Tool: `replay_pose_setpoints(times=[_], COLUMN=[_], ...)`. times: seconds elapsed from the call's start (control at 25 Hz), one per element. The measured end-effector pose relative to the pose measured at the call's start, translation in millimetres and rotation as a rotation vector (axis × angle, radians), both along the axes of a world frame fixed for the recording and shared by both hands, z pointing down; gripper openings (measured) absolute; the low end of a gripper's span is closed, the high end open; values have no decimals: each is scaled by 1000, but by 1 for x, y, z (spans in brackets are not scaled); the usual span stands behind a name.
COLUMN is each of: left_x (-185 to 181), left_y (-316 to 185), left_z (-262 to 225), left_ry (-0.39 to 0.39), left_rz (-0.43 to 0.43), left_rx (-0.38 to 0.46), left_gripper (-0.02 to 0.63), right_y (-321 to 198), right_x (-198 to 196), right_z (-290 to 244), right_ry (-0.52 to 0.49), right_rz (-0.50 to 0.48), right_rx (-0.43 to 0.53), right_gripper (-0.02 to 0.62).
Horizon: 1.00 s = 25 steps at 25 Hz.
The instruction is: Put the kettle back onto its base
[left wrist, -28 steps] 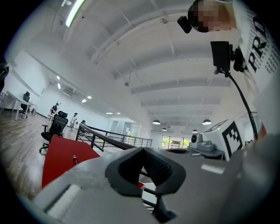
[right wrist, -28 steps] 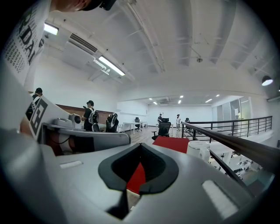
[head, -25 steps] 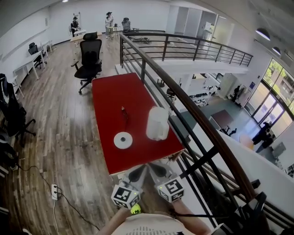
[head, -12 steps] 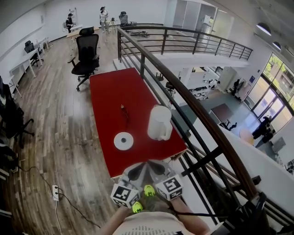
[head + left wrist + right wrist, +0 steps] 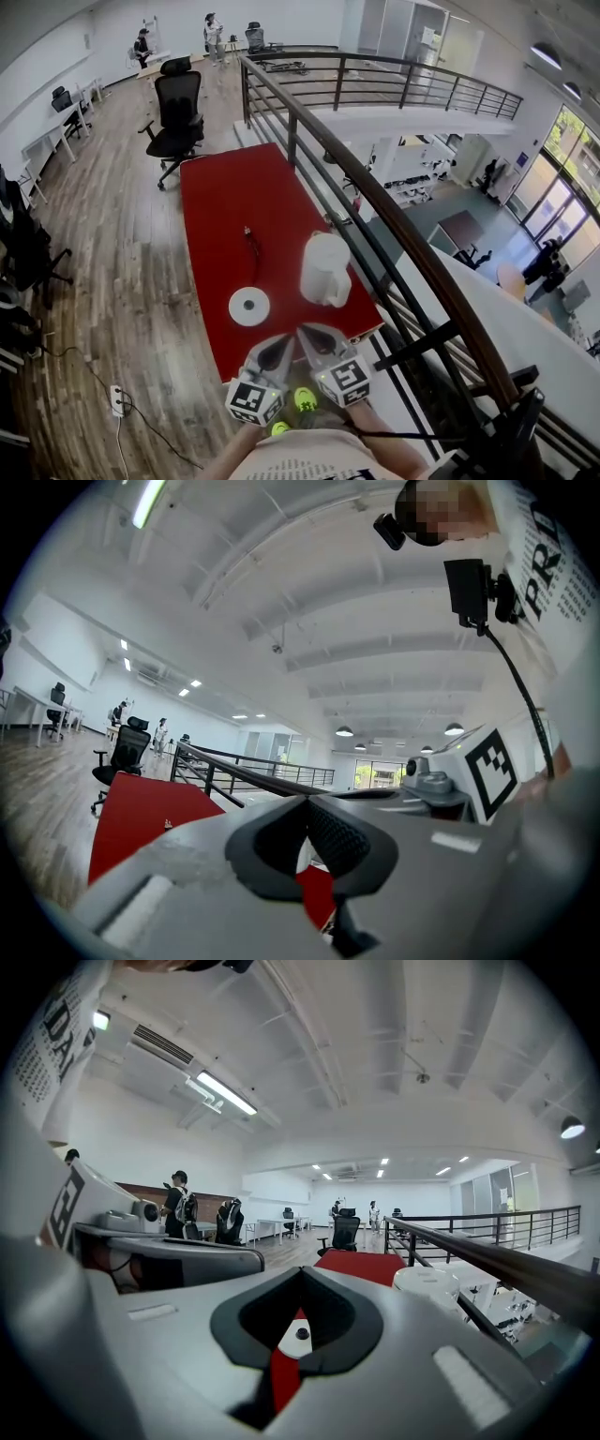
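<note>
Left gripper (image 5: 275, 352) and right gripper (image 5: 320, 344) are hovering side by side off the table's (image 5: 225, 192) near edge, jaws closed and empty; the kettle (image 5: 324, 269) is standing beside its base (image 5: 249, 306).

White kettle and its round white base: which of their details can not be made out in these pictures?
White plastic kettle: head view, too small to tell where its handle points; right gripper view, the right hand-held gripper hides all but its top.
Round white base: head view, surface details too small.
Small dark object on the red table: too small to identify.
</note>
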<state>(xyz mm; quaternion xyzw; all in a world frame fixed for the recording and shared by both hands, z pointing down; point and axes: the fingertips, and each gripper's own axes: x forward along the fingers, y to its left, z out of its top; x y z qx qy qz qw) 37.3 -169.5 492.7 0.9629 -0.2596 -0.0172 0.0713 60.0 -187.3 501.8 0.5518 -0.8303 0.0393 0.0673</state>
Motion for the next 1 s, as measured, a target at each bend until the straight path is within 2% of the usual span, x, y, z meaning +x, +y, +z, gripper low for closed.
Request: replay_pose_setpoints(times=[0.12, 0.48, 0.56, 0.68, 1.0], left_x=[7, 30, 37, 45, 77], left_y=[-18, -53, -60, -68, -83], left_z=[-6, 1, 3, 7, 27], left_ry=[-1, -14, -19, -24, -44], left_rz=[-38, -72, -75, -77, -67], left_rx=[23, 3, -2, -7, -15], left_gripper=[-8, -8, -8, -8, -8], right_y=[-14, -45, -52, -59, -74], right_x=[7, 32, 41, 57, 106], right_z=[-4, 6, 12, 18, 29], right_ry=[2, 16, 24, 45, 129], right_rz=[-16, -24, -8, 29, 131], right_rx=[-7, -29, -41, -53, -51], right_gripper=[8, 15, 33, 115, 152])
